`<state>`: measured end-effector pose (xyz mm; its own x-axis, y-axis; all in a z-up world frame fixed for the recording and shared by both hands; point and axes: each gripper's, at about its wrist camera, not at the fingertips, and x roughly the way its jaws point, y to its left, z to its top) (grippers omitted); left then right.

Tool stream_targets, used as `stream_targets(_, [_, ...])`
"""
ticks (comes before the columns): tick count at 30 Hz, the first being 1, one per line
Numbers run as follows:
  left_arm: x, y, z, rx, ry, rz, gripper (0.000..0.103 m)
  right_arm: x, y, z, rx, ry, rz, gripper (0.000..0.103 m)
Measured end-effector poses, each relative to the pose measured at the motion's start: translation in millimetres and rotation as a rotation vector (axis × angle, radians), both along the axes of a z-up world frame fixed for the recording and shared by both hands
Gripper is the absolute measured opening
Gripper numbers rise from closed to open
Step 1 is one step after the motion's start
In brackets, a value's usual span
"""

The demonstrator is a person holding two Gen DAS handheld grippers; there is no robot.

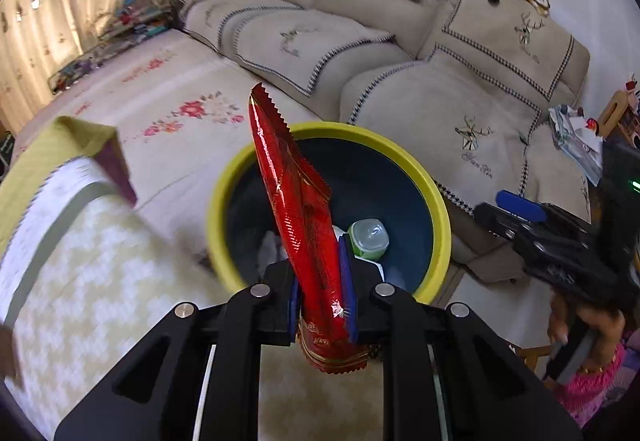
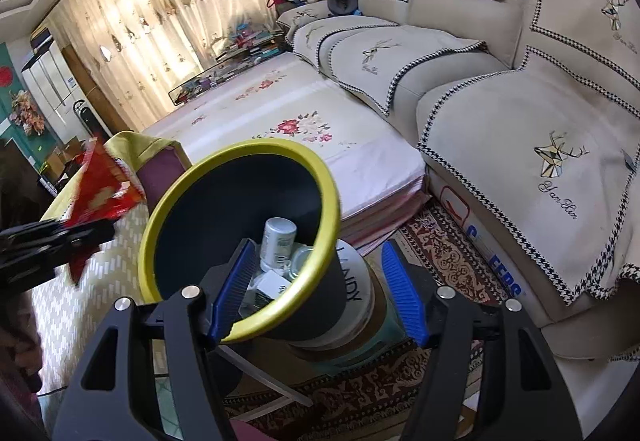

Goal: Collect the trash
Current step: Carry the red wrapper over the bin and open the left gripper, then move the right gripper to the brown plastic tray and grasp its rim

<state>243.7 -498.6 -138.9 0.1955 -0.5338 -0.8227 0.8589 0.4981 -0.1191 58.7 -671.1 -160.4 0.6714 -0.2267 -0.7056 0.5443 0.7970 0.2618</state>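
Sofa (image 2: 540, 113), beige with hound's-tooth trim: well apart behind the work, no obstruction. Bench (image 1: 80, 281), patterned cloth cover: its near edge lies just beside the bin, and a yellow-green cloth (image 1: 60, 149) hangs over its far corner. Bin (image 1: 332, 201), yellow rim, dark inside, holding a bottle (image 2: 278, 241), a green-capped cup (image 1: 368, 239) and white scraps: tilted toward the right gripper (image 2: 316, 289), jaws wide, one blue pad inside the rim and one outside; whether the pads bear on the rim is hard to tell. Risk: an ungripped rim may let the bin tip and spill. Red foil wrapper (image 1: 296, 213): pinched low in the left gripper (image 1: 322, 295), jaws narrow on it, standing tall over the bin mouth. Risk: released from there, the long wrapper may catch the rim and fall outside.
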Motion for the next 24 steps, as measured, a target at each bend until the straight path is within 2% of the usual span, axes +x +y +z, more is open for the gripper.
stream_targets(5, [11.7,-42.8,-22.3,0.051,0.002,0.000,0.036,-8.5,-4.8,-0.7,0.005,0.000,-0.015,0.063])
stream_targets(7, [16.0,-50.4,-30.0,0.071,0.005,0.015,0.048,-10.7,-7.0,-1.7,0.009,0.001,-0.019,0.063])
stream_targets(8, [18.8,-52.3,-32.2,0.075,0.008,0.028,0.057,-11.5,-7.4,-1.9,0.010,0.002,-0.020,0.063])
stream_targets(9, [20.6,-52.2,-34.6,0.076,0.010,0.035,0.062,-12.1,-7.7,-2.0,0.010,0.003,-0.021,0.063])
stream_targets(15, [29.9,-39.5,-34.4,0.072,0.019,0.069,0.080,-14.1,-5.5,2.9,0.007,-0.005,-0.016,0.063])
stream_targets(17, [30.3,-34.2,-28.7,0.057,0.013,0.077,0.086,-14.1,-4.5,4.1,0.005,-0.008,-0.012,0.063])
stream_targets(24, [18.4,-1.7,6.8,-0.022,-0.004,0.100,0.088,-16.0,7.7,14.3,-0.011,-0.019,0.007,0.063])
